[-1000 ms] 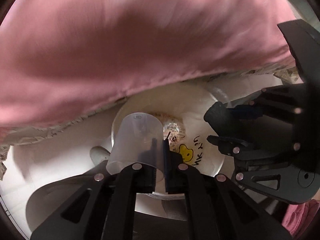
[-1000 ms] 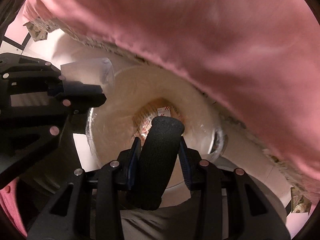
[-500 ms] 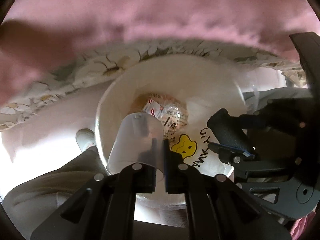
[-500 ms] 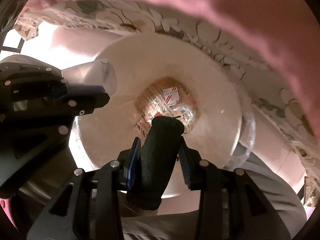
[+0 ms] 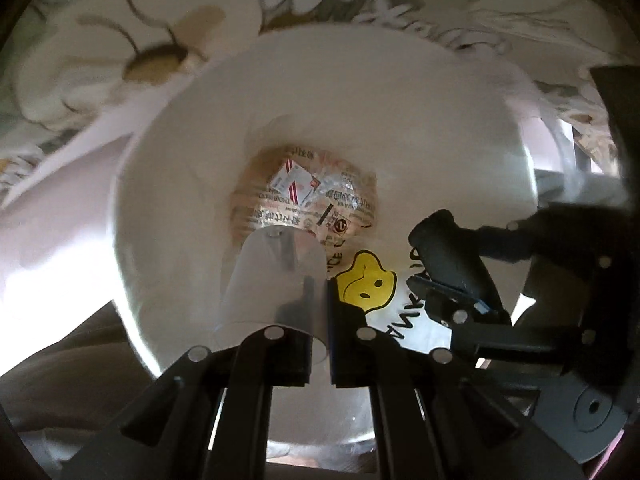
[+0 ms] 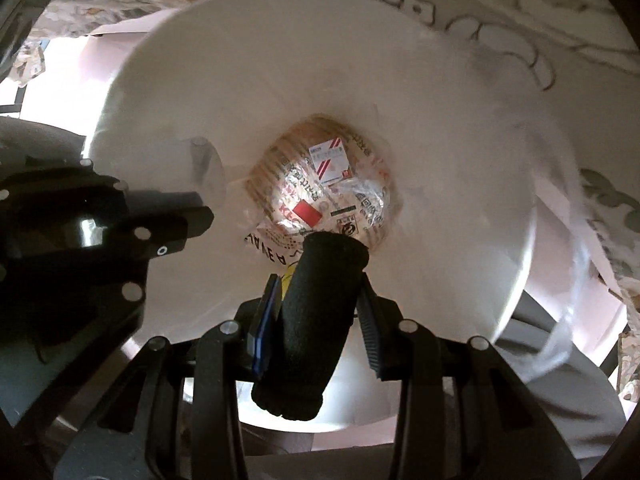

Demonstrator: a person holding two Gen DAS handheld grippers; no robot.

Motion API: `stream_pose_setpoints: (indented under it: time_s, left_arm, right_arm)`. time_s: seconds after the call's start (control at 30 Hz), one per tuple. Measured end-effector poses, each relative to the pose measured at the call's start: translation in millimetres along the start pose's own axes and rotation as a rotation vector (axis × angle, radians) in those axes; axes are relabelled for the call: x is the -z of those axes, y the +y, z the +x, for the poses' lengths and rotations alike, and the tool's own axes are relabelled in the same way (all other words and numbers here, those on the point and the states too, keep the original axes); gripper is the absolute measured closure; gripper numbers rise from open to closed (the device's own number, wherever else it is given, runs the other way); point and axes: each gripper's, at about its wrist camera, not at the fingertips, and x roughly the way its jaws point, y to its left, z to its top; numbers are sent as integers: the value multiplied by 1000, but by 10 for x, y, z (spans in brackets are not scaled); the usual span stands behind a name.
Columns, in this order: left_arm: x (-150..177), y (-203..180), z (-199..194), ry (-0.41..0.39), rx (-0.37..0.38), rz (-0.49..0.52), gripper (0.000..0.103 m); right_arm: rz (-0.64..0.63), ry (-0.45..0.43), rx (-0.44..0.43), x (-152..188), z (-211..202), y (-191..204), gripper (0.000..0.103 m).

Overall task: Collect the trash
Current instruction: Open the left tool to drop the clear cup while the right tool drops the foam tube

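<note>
Trash bag (image 5: 400,92) mouth now fills both views, pink cloth gone; left gripper (image 5: 318,320) fingers clamped on a clear plastic cup (image 5: 276,280), right gripper (image 6: 320,320) on a black foam cylinder (image 6: 316,320), both poised over wrappers (image 6: 324,188) inside, ready to drop.

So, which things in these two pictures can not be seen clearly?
- Clear plastic cup, left view: its rim is hidden behind the left gripper.
- Black foam cylinder, right view: its sides are covered by the right gripper.
- Printed wrappers deep in the white plastic bag: text too blurred to read.
</note>
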Motion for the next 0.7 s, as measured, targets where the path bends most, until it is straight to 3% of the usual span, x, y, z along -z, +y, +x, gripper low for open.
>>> stream_pose_setpoints:
  time_s: [0.33,0.43,0.5,0.53,0.7]
  left_arm:
    - [-31,55,103,29,44,-42,95]
    - [-31,63,87,20,34,-52,84]
    - [-25,91,63,8,16,-68,59]
    - [-22,95,42,2,14,-73,54]
    - [6,116,-7,-20,8,-67,49]
  right_arm:
    - [17,15,-4,-44,115,-22,63]
    - [18,12,1,-55,101,-18,58]
    - [6,6,24,-47,80,10,53]
    - [1,0,22,-46,71,24,52]
    - [-13,-29,29,-17,-31,63,50]
